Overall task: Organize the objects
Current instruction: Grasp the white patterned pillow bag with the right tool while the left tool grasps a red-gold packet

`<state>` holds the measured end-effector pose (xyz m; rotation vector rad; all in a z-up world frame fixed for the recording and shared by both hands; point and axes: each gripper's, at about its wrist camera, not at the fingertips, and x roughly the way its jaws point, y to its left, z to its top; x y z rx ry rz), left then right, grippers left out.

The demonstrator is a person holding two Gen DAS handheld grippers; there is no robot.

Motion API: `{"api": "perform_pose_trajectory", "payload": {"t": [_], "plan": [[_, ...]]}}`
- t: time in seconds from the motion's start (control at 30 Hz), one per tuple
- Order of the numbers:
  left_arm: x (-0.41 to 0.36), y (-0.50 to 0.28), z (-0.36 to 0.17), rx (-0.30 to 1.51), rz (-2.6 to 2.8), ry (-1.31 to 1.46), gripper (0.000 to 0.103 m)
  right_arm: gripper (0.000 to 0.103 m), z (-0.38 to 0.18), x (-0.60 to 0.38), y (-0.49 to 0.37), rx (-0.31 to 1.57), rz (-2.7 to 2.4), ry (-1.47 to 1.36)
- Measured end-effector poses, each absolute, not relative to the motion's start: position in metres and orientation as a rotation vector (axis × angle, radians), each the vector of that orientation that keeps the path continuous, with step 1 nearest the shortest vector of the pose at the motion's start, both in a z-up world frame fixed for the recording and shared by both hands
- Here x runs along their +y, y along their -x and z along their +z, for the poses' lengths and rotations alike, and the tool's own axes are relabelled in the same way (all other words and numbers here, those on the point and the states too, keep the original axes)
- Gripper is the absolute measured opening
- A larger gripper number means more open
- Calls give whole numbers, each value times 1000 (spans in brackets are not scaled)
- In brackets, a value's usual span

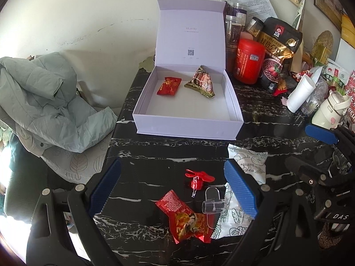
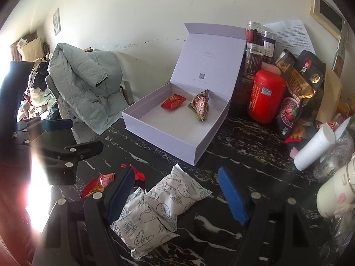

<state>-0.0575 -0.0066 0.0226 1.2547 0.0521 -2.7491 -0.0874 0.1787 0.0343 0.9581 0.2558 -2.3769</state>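
Observation:
An open lilac box [image 1: 188, 127] [image 2: 159, 137] stands on the black marble table. It holds a red candy packet [image 1: 169, 85] [image 2: 173, 102] and a gold triangular packet [image 1: 202, 82] [image 2: 200, 106]. My left gripper [image 1: 172, 188] is open above a red snack packet [image 1: 185, 218], a small red fan toy [image 1: 198, 177] and a clear plastic cap [image 1: 212, 206]. My right gripper [image 2: 179, 196] is open above two white patterned snack packets [image 2: 177, 192] [image 2: 138, 223]. One white packet [image 1: 248, 161] shows in the left wrist view too.
Jars, a red canister [image 1: 249, 63] [image 2: 265, 96], a black-gold food bag [image 1: 278, 51] [image 2: 299, 93], a white tube [image 2: 315, 148] and a cream bottle [image 1: 330, 110] crowd the right side. A grey-green jacket [image 1: 44, 102] [image 2: 86, 84] lies on a chair at the left.

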Motion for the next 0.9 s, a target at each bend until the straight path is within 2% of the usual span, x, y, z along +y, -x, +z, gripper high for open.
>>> {"api": "perform_pose_trajectory", "payload": {"t": [0.43,0.9], "plan": [[-8,43,-18,7,-2678,-1402,94,79,-12,172,66,260,-2240,-1060],[-15,35,-48,47,-2642,-1501,94,79,-38,158,49,306,-2094,-1065]]}}
